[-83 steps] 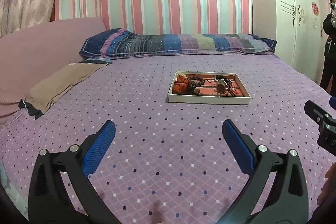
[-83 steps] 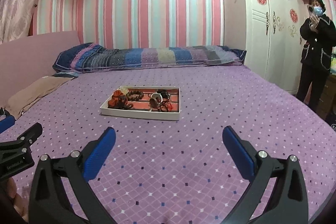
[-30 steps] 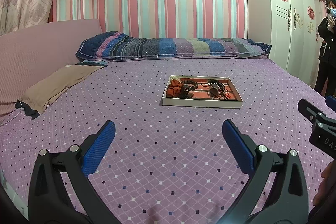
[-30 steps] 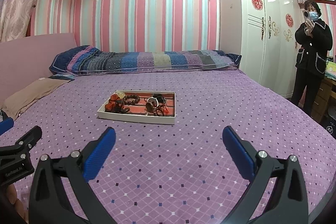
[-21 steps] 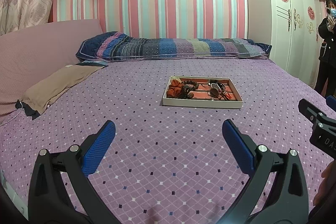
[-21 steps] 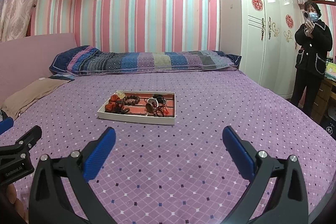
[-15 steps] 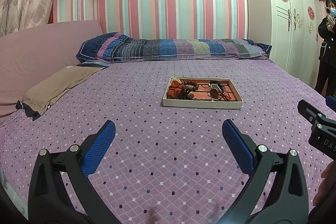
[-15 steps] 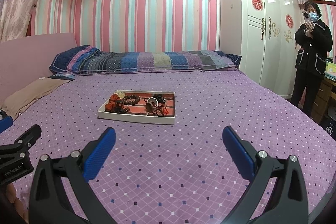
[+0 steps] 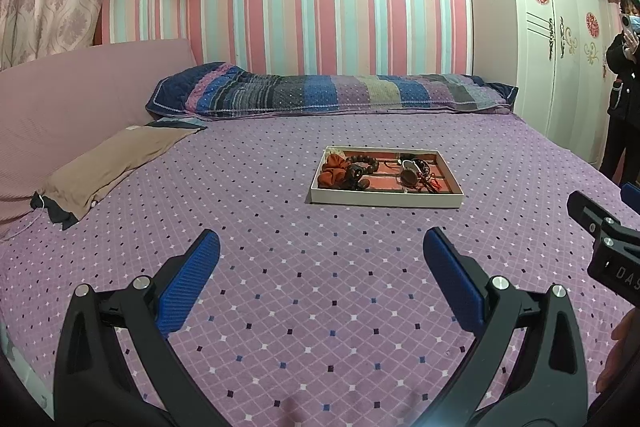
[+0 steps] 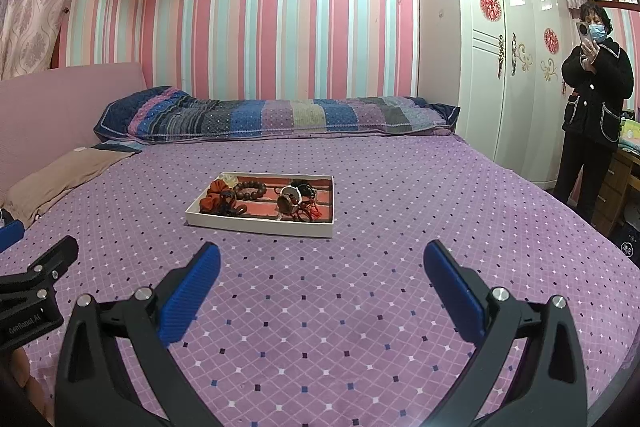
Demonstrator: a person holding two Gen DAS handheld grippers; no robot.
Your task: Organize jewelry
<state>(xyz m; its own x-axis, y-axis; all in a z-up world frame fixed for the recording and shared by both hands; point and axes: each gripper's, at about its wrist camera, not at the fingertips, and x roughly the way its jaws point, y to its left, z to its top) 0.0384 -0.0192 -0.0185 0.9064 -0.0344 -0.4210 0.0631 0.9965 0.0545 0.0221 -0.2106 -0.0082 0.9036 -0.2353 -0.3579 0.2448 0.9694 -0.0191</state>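
- Left gripper point(image 9: 320, 251) sits at the bottom of its frame, blue pads spread wide, nothing between them. Right gripper point(image 10: 320, 263), same deal: released, empty, hovering over the purple bedspread point(image 10: 400, 187).
- What changed: honestly not much. Over the last few seconds both views lifted a bit and leveled out, and for the last second they've barely budged. The tray hasn't moved at all.
- The jewelry tray point(image 9: 384, 199) is mid-frame in the left view, left of centre in the right view, well apart from both grippers.
- Inside it: an orange scrunchie point(image 9: 332, 173) and a dark bead bracelet point(image 9: 362, 165) on the left, and a tangle with red cord point(image 9: 418, 175) on the right.
- So for the task, everything's already in the tray, just bunched up. Could be waiting to be sorted or already put away, can't tell.
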